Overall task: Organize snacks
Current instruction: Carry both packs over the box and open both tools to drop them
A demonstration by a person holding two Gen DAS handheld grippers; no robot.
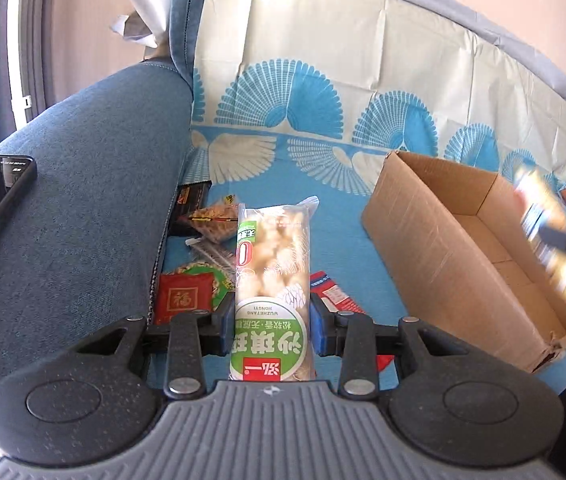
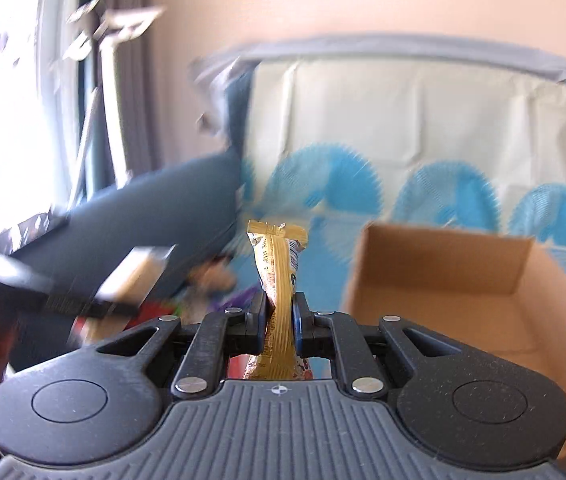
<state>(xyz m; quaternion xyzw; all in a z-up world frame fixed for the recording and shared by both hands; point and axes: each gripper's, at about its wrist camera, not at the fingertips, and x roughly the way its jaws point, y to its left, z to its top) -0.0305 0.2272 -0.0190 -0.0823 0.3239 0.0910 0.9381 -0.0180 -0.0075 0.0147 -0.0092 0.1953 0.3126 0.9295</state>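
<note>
Two tools each grip a snack. Left tool clamps a long green-labelled pastry pack, lifted above loose snack packets on the sofa; the open cardboard box sits at three o'clock. Right tool pinches a gold wrapper bar, box at two o'clock.

Our two wrist views look forward and down along each tool, close, sharing the box and sofa.
</note>
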